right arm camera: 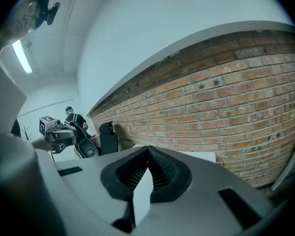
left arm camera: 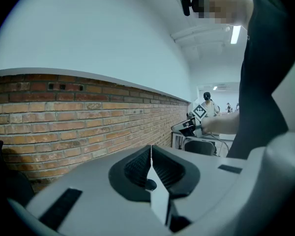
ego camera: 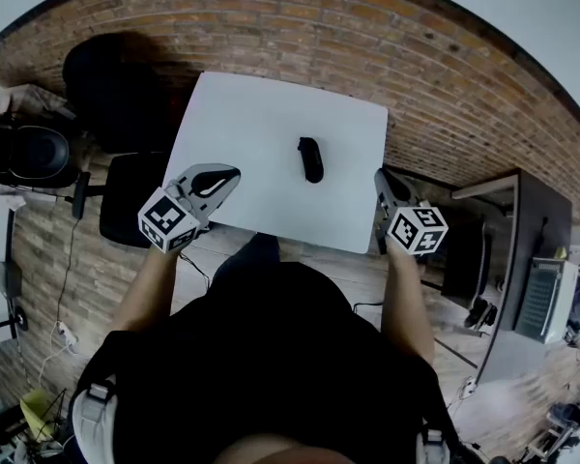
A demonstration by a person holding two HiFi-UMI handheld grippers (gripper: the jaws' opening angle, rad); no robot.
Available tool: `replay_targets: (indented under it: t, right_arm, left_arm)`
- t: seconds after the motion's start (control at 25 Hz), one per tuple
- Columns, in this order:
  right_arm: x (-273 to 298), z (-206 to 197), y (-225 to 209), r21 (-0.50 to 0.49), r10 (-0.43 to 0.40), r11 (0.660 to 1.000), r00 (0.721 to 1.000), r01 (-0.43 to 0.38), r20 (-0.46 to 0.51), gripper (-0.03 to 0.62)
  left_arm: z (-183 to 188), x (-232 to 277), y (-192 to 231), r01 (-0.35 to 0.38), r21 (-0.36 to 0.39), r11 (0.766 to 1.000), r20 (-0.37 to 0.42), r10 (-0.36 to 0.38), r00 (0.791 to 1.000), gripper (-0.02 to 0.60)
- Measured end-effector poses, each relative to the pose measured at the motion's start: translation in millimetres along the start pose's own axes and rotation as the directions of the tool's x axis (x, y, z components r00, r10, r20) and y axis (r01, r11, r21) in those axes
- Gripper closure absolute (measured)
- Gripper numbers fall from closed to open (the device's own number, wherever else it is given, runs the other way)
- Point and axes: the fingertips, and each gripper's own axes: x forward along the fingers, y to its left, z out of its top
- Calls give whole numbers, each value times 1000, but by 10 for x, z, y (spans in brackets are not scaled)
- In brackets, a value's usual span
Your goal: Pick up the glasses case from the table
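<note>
Near the table point(ego camera: 261, 124), left gripper point(ego camera: 232, 173) and right gripper point(ego camera: 381, 178) both have fingers point(left arm camera: 137, 168) pressed together, holding nothing.

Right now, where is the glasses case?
In the head view the dark glasses case lies on the white table, right of its centre, closer to the right gripper than the left gripper, touched by neither.

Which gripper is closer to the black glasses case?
Right, but only just. The right gripper is by the table's right edge, right of the glasses case. The left gripper is over the table's near left corner, left of the case. Neither touches it.
</note>
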Motion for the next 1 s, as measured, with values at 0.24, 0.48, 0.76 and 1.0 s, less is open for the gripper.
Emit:
replay_targets:
  t: [0.24, 0.48, 0.76, 1.0]
  right_arm:
    - [221, -18, -77, 8, 4, 1000, 1000, -4, -23, 579]
    - [380, -2, -170, 14, -7, 1000, 1000, 7, -26, 579]
    - [511, 12, -261, 17, -8, 1000, 999, 9, -40, 579]
    - [637, -58, -302, 26, -2, 1000, 998, 4, -67, 579]
  left_arm:
    - [-35, 151, 147, 16, -11, 1000, -10, -16, 1000, 567]
    - [-61, 257, 307, 21, -17, 1000, -16, -21, 1000, 566]
    - [-81, 398, 395, 36, -24, 999, -23, -37, 999, 567]
    - [-91, 435, 481, 33, -33, 999, -28, -34, 999, 566]
